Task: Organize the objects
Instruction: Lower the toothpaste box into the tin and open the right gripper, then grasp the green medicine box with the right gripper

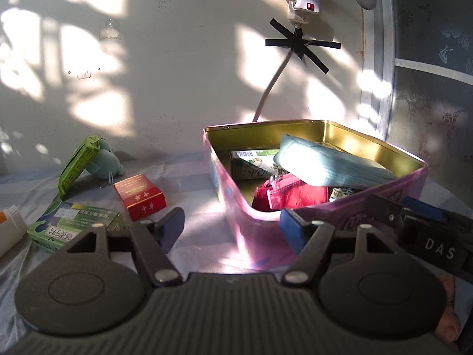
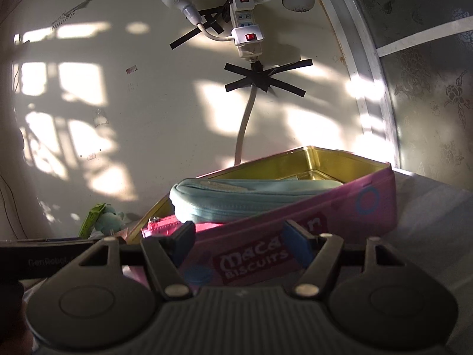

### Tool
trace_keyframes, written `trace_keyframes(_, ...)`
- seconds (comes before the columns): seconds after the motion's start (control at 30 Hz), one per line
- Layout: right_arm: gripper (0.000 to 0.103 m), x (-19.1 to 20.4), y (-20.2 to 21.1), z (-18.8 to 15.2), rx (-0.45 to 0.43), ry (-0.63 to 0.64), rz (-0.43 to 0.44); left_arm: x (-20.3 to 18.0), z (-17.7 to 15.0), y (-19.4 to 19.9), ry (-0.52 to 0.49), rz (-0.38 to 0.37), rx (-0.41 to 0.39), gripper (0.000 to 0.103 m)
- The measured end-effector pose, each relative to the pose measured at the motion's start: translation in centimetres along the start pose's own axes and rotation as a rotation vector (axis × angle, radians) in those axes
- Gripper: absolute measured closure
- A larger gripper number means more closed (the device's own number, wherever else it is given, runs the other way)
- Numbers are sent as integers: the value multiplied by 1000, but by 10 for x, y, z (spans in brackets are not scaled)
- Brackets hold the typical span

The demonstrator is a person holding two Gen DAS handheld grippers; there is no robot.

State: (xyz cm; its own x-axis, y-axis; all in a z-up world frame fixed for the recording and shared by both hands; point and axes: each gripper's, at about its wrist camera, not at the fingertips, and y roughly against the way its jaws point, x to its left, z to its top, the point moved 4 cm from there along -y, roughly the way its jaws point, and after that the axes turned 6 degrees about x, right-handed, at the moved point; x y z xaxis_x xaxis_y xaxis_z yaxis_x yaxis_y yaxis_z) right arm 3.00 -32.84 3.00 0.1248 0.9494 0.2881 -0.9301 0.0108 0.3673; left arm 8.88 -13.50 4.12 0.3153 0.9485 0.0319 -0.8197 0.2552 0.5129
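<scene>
A pink biscuit tin (image 1: 260, 236) (image 2: 340, 222) with a gold inside stands on the striped sheet. In it lie a light blue pouch (image 1: 328, 162) (image 2: 236, 198), a red pouch (image 1: 292, 195) (image 2: 161, 226) and a green box (image 1: 251, 165). My left gripper (image 1: 230, 226) is open at the tin's near left corner, with nothing pressed between its blue pads. My right gripper (image 2: 241, 244) is open in front of the tin's long lettered wall. It also shows at the right edge of the left wrist view as the right gripper (image 1: 414, 216).
On the sheet left of the tin lie a red box (image 1: 139, 201), a green-white box (image 1: 77, 227) and a white tube (image 1: 9, 230). A green packet (image 1: 78, 162) leans on a teal plush toy (image 1: 108, 159). A power strip (image 2: 245, 26) and its cable hang on the wall behind.
</scene>
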Motion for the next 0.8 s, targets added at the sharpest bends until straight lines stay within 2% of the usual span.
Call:
trace_keyframes(0.27,36,29,1,-17,60,57,22,38,-32,2,31,66,69,26)
trace_keyframes(0.63,36,94,-8,-36,136,203,133,113,-58,8,103,163,114,23)
trace_keyframes(0.73,36,113,-12,-40,161,259,174,141,-60,16,99,219,99,22)
trace_keyframes(0.8,36,126,-18,-43,189,285,213,162,-60,21,90,290,76,21)
